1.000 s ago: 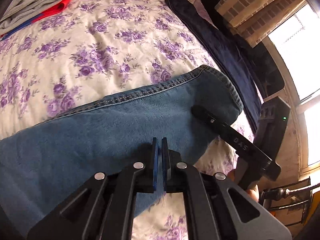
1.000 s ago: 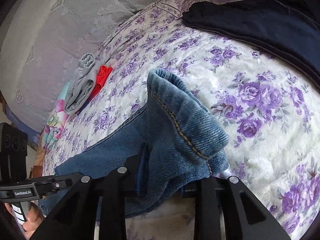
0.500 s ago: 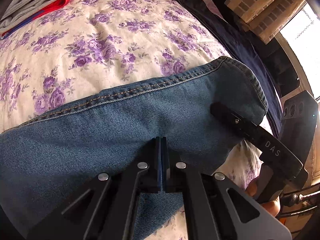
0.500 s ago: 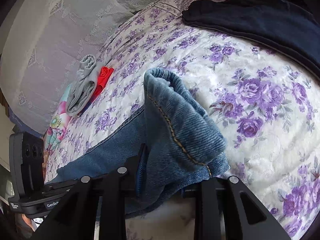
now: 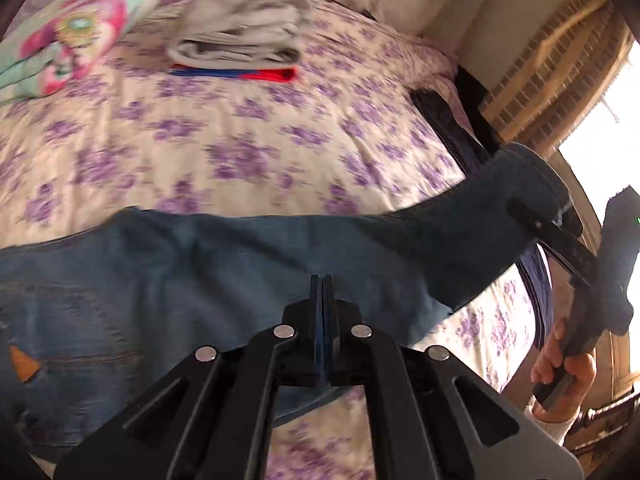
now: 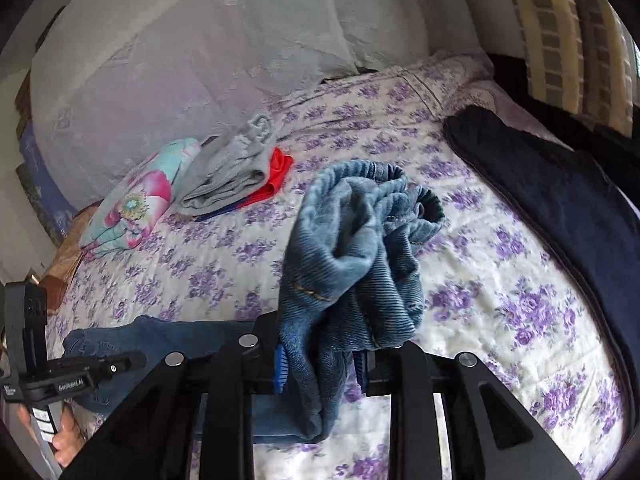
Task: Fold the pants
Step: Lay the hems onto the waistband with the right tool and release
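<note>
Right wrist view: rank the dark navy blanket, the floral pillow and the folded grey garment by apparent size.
1. Dark navy blanket, largest, though cut off by the frame edge.
2. Floral pillow and folded grey garment look about alike; not ranking them.

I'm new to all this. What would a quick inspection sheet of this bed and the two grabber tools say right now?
Surface: bed with purple-flowered bedspread.
Job's things: blue jeans spread across the bed, hem end lifted and bunched.
Clutter: folded grey clothes on a red garment; floral pillow; dark navy fabric along the bed's edge.
Grippers: left gripper shut, over the jeans, grip on cloth unclear; right gripper shut on the hem end.
Cables: nothing seen.
Surroundings: pale lace fabric behind the bed, checked curtain, bright window.
</note>
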`<action>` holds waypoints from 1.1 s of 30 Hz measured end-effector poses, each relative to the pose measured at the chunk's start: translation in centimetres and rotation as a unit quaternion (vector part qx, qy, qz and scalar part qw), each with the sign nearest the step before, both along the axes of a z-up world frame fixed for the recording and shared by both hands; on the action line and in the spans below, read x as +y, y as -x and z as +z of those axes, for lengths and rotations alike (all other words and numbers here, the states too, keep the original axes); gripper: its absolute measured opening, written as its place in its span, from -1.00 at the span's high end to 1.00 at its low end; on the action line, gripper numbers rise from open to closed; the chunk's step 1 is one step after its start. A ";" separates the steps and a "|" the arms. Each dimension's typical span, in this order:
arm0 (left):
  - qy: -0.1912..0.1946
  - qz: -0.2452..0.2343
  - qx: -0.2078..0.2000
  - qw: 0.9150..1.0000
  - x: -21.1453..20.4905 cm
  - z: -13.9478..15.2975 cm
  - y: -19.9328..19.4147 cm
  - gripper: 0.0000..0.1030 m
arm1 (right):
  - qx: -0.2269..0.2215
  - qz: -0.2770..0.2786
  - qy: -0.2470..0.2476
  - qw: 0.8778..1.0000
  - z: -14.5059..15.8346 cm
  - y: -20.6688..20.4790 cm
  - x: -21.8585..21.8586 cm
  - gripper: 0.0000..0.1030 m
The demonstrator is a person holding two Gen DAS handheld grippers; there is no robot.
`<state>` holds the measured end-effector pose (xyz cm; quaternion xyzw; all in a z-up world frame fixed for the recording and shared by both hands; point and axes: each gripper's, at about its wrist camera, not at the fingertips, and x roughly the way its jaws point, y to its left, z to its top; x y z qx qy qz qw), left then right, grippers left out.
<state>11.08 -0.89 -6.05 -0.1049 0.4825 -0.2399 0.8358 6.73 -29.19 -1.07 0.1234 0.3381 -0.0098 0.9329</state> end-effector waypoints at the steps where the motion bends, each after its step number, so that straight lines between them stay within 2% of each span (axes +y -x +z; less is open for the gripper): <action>1: 0.008 0.042 0.001 0.999 3.4 -0.1 0.0 0.98 | -0.007 0.024 0.019 1.000 0.8 -0.1 2.3 0.50; 4: 0.004 0.145 0.013 0.989 11.9 -1.4 0.4 0.98 | -0.011 0.089 0.075 0.993 1.1 -1.0 9.1 0.50; 7: 0.025 0.179 0.041 0.983 17.1 -3.1 0.5 0.98 | 0.021 0.164 0.104 0.981 -1.4 -2.6 15.6 0.50; 9: 0.046 0.176 0.053 0.982 18.1 -4.2 0.5 0.98 | 0.057 0.214 0.126 0.967 -4.3 -3.3 19.6 0.50; 10: 0.044 0.173 0.048 0.983 18.2 -4.5 0.5 0.98 | 0.071 0.233 0.143 0.959 -5.9 -3.3 21.5 0.50; 13: 0.007 0.164 0.023 0.986 17.1 -4.7 0.5 0.98 | 0.100 0.256 0.200 0.941 -10.4 -3.1 25.1 0.49; 15: -0.007 0.161 0.015 0.987 16.6 -4.8 0.6 0.98 | 0.085 0.252 0.215 0.940 -11.1 -2.3 25.5 0.48; 17: -0.006 0.157 0.012 0.987 16.9 -5.1 0.6 0.98 | 0.084 0.254 0.207 0.941 -10.7 -2.0 25.3 0.42; 19: -0.003 0.155 0.012 0.988 16.9 -5.2 0.4 0.98 | 0.095 0.254 0.178 0.946 -10.4 -2.1 24.8 0.14; 20: -0.003 0.154 0.012 0.988 16.9 -5.2 0.4 0.98 | 0.106 0.264 0.164 0.945 -10.4 -2.2 24.9 -0.26; 21: -0.004 0.152 0.011 0.988 16.9 -5.2 0.5 0.98 | 0.114 0.276 0.152 0.942 -10.1 -2.1 25.1 -0.51; 22: -0.005 0.151 0.010 0.989 16.9 -5.2 0.5 0.98 | 0.121 0.287 0.150 0.939 -9.7 -1.8 25.6 -0.55; 24: -0.005 0.149 0.010 0.989 16.8 -5.2 0.6 0.98 | 0.137 0.305 0.163 0.928 -8.6 -1.3 26.3 -0.55; 25: -0.004 0.148 0.011 0.989 16.8 -5.2 0.6 0.98 | 0.142 0.317 0.148 0.926 -7.8 -1.2 26.2 -0.55; 27: -0.003 0.146 0.012 0.989 16.8 -5.2 0.6 0.98 | 0.133 0.326 0.085 0.932 -5.3 -1.3 24.7 -0.55; 28: -0.002 0.146 0.013 0.989 16.9 -5.2 0.6 0.98 | 0.125 0.318 0.073 0.937 -4.2 -1.6 23.9 -0.54; 29: -0.001 0.146 0.014 0.989 16.9 -5.2 0.6 0.98 | 0.114 0.308 0.081 0.941 -3.3 -2.1 23.3 -0.53; 31: 0.002 0.146 0.018 0.989 16.9 -5.1 0.5 0.98 | 0.089 0.277 0.120 0.949 -2.4 -3.7 22.1 -0.35; 33: 0.003 0.146 0.024 0.989 16.9 -5.1 0.4 0.98 | 0.089 0.246 0.120 0.958 -2.9 -6.3 20.9 0.18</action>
